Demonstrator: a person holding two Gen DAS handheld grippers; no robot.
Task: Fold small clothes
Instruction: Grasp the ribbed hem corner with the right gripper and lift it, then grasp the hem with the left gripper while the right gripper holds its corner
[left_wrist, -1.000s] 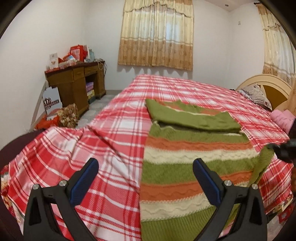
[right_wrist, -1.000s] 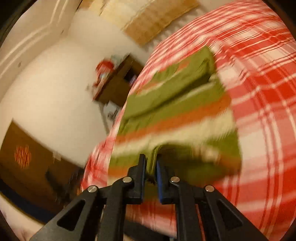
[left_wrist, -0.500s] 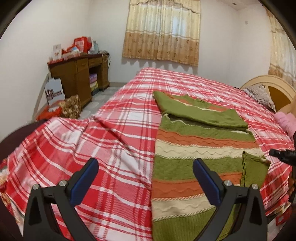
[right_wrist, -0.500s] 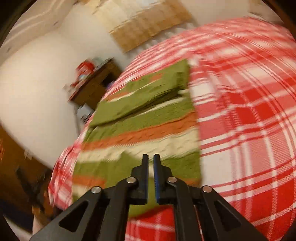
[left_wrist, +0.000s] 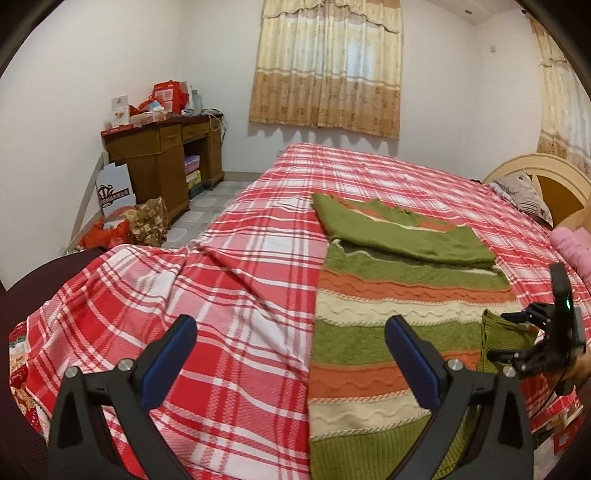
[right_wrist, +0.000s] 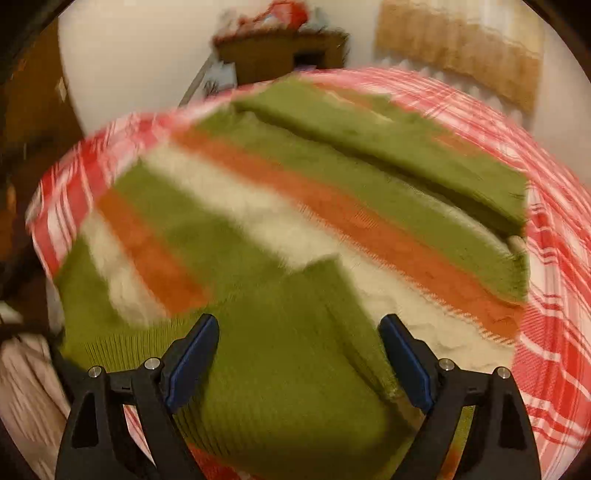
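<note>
Sleeve (right_wrist: 295, 332), pinched a second ago, is now laid over the sweater (left_wrist: 399, 306) on the bed (left_wrist: 240, 266); right gripper (right_wrist: 299, 343) jaws are opening, nothing pressed, likely releasing the fold. Left gripper (left_wrist: 291, 350) is held spread, empty, near the hem.

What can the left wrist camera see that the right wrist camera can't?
Only the left wrist view shows the wide-open left gripper, the right gripper seen from outside at the sweater's edge, a patterned pillow and a rounded headboard.

Only the right wrist view shows the right gripper's opening jaws head-on, with the green folded-over sleeve lying beneath, not pinched.

Both show the green, orange and cream striped knitted sweater, the red plaid bedspread, the brown wooden desk and the beige curtains.
</note>
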